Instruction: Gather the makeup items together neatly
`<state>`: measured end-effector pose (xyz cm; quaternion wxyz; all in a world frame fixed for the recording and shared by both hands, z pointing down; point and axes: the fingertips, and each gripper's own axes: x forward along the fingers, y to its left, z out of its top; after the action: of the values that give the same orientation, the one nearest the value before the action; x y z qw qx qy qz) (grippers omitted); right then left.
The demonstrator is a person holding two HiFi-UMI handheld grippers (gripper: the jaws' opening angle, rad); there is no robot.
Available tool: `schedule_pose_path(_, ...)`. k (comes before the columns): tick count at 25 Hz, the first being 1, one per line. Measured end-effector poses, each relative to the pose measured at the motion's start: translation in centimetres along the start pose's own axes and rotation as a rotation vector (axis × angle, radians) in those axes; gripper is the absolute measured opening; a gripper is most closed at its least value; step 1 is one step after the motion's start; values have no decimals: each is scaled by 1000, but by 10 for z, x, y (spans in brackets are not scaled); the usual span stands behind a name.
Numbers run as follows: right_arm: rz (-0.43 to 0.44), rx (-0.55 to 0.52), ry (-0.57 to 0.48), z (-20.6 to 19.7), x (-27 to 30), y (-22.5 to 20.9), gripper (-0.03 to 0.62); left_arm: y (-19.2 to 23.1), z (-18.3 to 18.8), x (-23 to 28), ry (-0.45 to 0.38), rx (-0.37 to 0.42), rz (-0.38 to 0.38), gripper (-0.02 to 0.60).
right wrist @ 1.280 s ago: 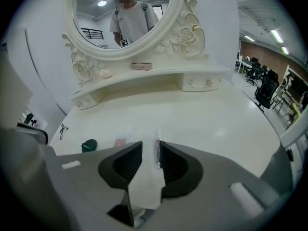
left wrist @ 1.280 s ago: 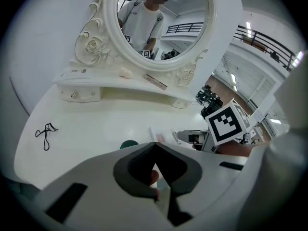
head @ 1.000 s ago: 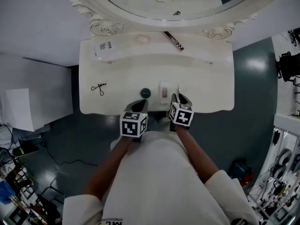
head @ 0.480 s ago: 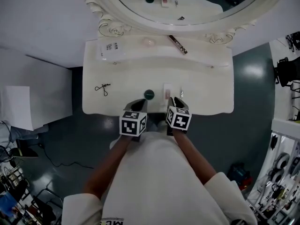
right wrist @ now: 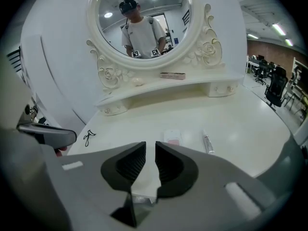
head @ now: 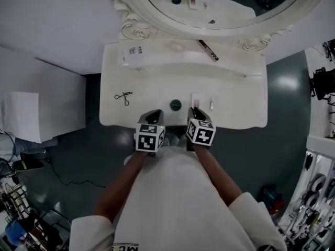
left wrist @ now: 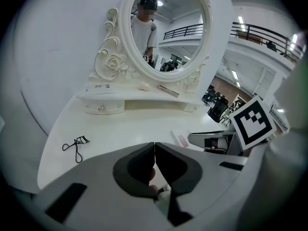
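Observation:
On the white vanity table (head: 235, 95), a dark green round compact (head: 175, 105), a pink palette (head: 197, 99) and a small silver tube (head: 211, 105) lie side by side near the front edge. A black eyelash curler (head: 123, 97) lies apart at the left. My left gripper (head: 155, 114) hangs just before the compact, shut and empty (left wrist: 155, 146). My right gripper (head: 194, 111) hovers before the palette (right wrist: 172, 137). Its jaws (right wrist: 150, 150) have just been closing and stand a narrow gap apart with nothing between them. The tube (right wrist: 207, 142) lies to its right.
A raised shelf (head: 157, 61) under the oval mirror (head: 225, 4) carries a white labelled card (head: 133, 53), a pale pink puff (head: 176, 46) and a brown stick (head: 208, 50). Dark floor surrounds the table; white boards lean at the left.
Both grippers have drawn back a little toward the table's front edge. The right one now sits left of the tube instead of at it. The head view has shifted.

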<state>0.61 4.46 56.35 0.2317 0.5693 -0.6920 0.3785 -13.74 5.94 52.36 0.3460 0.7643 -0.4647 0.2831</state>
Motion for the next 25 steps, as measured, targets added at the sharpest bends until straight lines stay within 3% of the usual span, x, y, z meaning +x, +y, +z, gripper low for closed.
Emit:
schedule_pose_path(7, 28, -45, -2, -2, 5, 28, 47, 33, 4, -14, -58, -37, 52, 11)
schedule_pose_path(15, 56, -81, 13, -9, 4, 53, 48, 84, -10, -26, -57, -106, 110, 12)
schedule_pose_path(25, 46, -115, 46, -18, -1, 53, 48, 132, -8, -31, -50, -12, 137, 62)
